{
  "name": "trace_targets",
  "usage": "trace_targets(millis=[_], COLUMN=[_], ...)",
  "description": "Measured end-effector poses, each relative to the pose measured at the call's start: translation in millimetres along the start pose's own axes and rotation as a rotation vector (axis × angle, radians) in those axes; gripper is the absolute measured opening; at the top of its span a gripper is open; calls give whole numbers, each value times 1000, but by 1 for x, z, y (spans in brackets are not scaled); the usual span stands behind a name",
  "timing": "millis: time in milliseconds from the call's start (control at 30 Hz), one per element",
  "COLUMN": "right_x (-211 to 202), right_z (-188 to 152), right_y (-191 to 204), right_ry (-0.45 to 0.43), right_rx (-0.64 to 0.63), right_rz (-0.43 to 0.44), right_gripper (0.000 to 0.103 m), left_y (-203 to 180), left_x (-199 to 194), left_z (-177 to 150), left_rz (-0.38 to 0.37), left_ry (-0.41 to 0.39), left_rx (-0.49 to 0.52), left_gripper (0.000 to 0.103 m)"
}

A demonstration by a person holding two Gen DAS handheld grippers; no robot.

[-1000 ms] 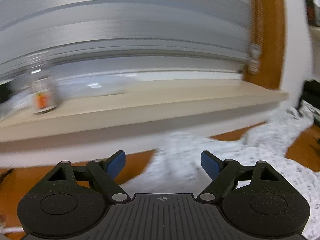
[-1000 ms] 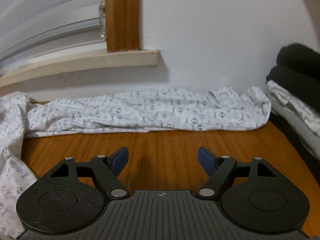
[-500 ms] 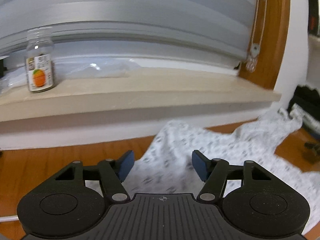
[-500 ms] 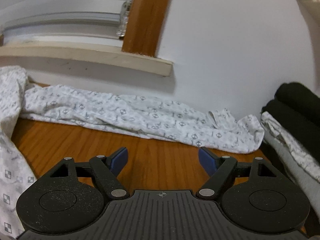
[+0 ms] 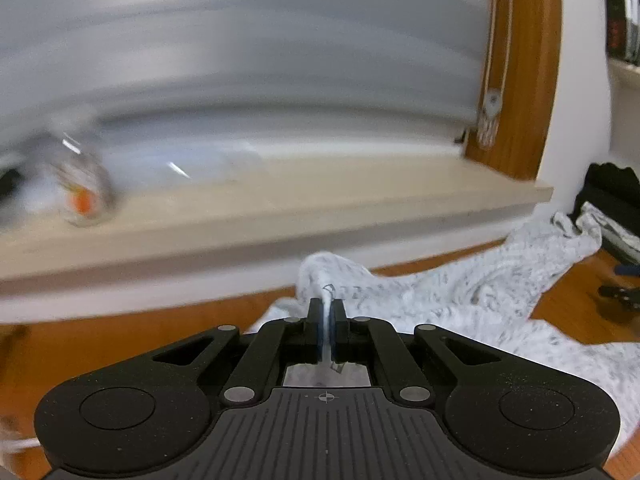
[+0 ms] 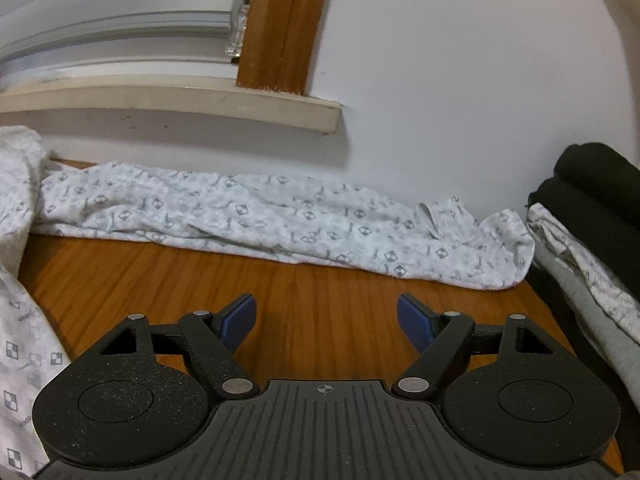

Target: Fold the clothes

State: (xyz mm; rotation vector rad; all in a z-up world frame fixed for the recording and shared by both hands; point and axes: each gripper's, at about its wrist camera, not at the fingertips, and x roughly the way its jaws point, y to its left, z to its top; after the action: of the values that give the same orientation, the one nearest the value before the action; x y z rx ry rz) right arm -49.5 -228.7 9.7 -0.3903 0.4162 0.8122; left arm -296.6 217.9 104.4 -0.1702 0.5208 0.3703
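A: Which gripper has the cloth?

B: The left gripper (image 5: 327,330). Its jaws have just been closing and now sit clenched on a pinched fold of the patterned white garment (image 5: 472,292), which rises in a small peak straight ahead of them, below the window sill (image 5: 280,208).

A: And the other one?

B: The right gripper (image 6: 326,322) hangs with its jaws released, nothing between them, only bare wood of the table (image 6: 320,292) under them.

A: Where does the garment lie from there?

B: Beyond those open jaws, a long sleeve-like band of it (image 6: 256,220) runs along the foot of the wall, its long axis crosswise to the gripper, ending just beside a stack of folded clothes (image 6: 588,216) on the right. More of it drapes at the left edge of that view.

A: So the free end?

B: I judge the right gripper the nearer to it; reaching forward to the band should let both spread the garment flat.

A: The room?

B: Orange-brown wooden table against a white wall, blinds above the sill, a blurred small jar (image 5: 82,188) on the sill.
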Motion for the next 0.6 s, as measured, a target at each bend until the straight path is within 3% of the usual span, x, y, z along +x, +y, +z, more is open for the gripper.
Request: trace_targets(millis=[233, 367, 600], right_x=[3, 6, 8], right_z=[-2, -2, 0], right_y=[-2, -3, 4], right_ry=[17, 28, 38], right_rx=[-4, -17, -56], right_rz=[-8, -10, -26], right_gripper=[77, 77, 77], left_y=[2, -5, 24], left_x=[-87, -103, -108], left_z=[-34, -59, -38], left_rz=[-18, -83, -8], left_ry=[73, 162, 62], left_rx=[47, 23, -43], left_gripper=[3, 7, 31])
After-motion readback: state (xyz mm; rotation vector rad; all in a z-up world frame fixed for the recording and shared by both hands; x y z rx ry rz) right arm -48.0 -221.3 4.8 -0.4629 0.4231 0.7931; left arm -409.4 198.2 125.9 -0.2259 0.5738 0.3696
